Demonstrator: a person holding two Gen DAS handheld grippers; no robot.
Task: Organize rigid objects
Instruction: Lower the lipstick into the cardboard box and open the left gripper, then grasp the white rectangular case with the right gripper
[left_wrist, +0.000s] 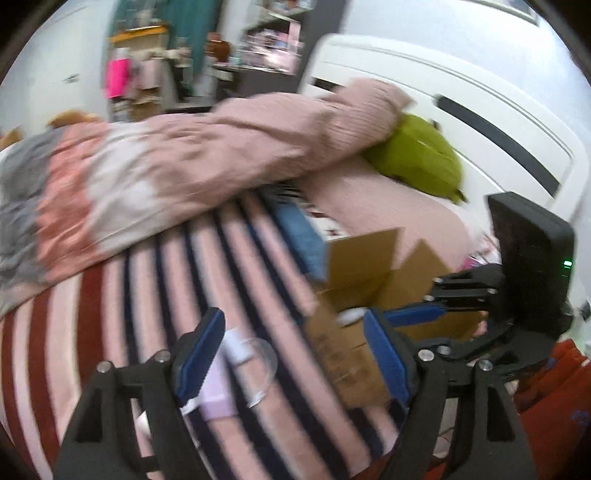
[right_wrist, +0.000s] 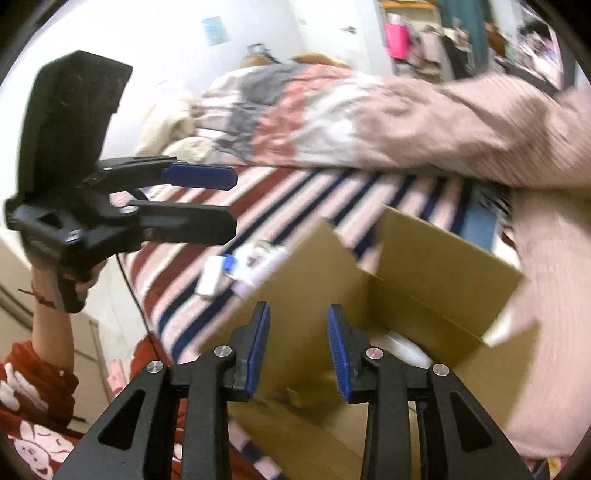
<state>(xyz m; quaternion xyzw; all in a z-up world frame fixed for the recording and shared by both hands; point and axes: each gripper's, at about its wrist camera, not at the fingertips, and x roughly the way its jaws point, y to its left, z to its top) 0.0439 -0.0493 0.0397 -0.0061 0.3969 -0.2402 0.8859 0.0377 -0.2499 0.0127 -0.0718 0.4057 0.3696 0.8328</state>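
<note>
The striped bed cover (left_wrist: 155, 295) fills mid-frame; the cardboard box (right_wrist: 424, 266) sits centre-right. The left gripper (left_wrist: 291, 350) gapes wide and empty over small white items (left_wrist: 240, 350) at lower centre. The right gripper (right_wrist: 298, 347), half open, empty, hovers above the box. Best square the fingers around one item before closing.

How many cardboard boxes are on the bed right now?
1. The open cardboard box sits on the striped blanket, beside the pink quilt. Others may be hidden under bedding.

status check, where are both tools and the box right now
Left tool open over small items on striped bedspread. Right tool open, empty, above cardboard box. Pink blanket behind box, not blocking.
</note>
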